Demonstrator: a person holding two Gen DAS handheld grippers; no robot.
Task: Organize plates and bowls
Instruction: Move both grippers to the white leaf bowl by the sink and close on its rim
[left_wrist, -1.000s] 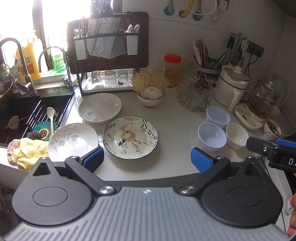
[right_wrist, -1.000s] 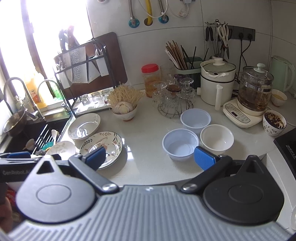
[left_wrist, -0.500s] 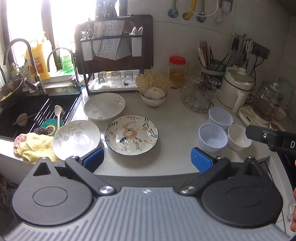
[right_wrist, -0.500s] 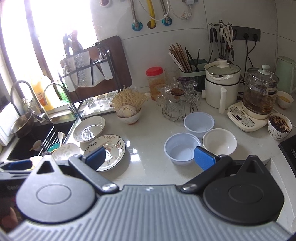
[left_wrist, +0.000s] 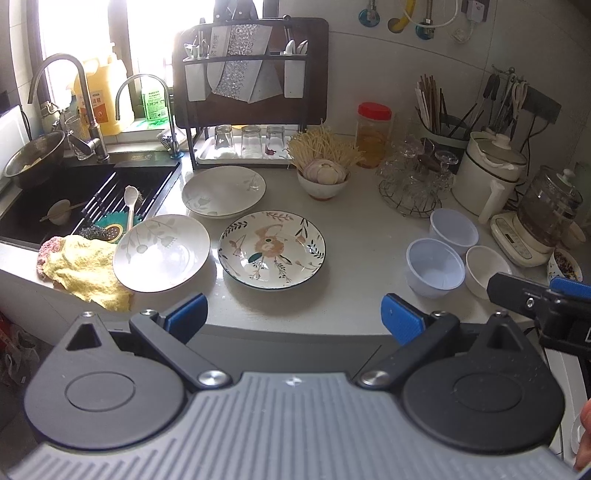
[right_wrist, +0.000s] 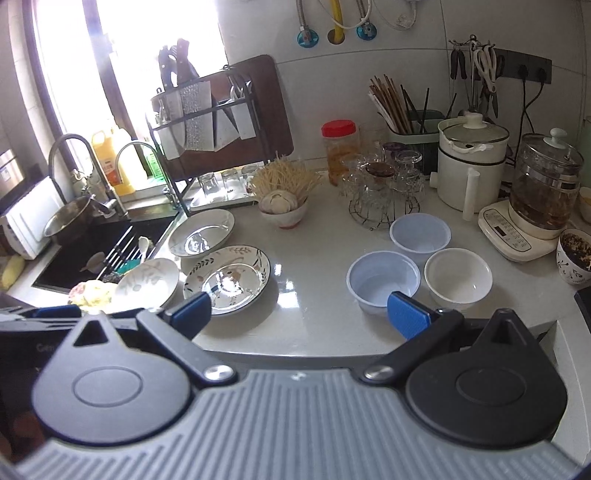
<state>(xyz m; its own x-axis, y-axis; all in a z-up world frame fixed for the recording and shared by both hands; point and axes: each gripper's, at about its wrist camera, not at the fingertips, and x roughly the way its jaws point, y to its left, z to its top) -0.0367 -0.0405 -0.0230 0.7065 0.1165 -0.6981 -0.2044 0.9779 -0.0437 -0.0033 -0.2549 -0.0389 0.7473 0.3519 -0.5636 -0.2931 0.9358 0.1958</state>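
Both sets of tongs are being held wide open and empty above the near edge of the desk. The left tongs are being pointed at the flowered plate, which is lying flat just beyond the blue fingertips. The right tongs are being aimed between the plates and the bowls, the right blue pad being seen in front of the near blue bowl.

Left of the flowered plate, a white leaf-patterned plate is being carried partly on a yellow cloth at the sink's edge, and a third white plate is being seen behind them, just beside both. Whether the three rims are touching cannot be told.

Well apart on the right, three bowls are being shown in a tight cluster: the near blue bowl, a second blue bowl behind it, and a white bowl beside them. Further back, a bowl of mushrooms and garlic is being seen near the dish rack, and a wire stand of glasses is being seen behind the bowls.
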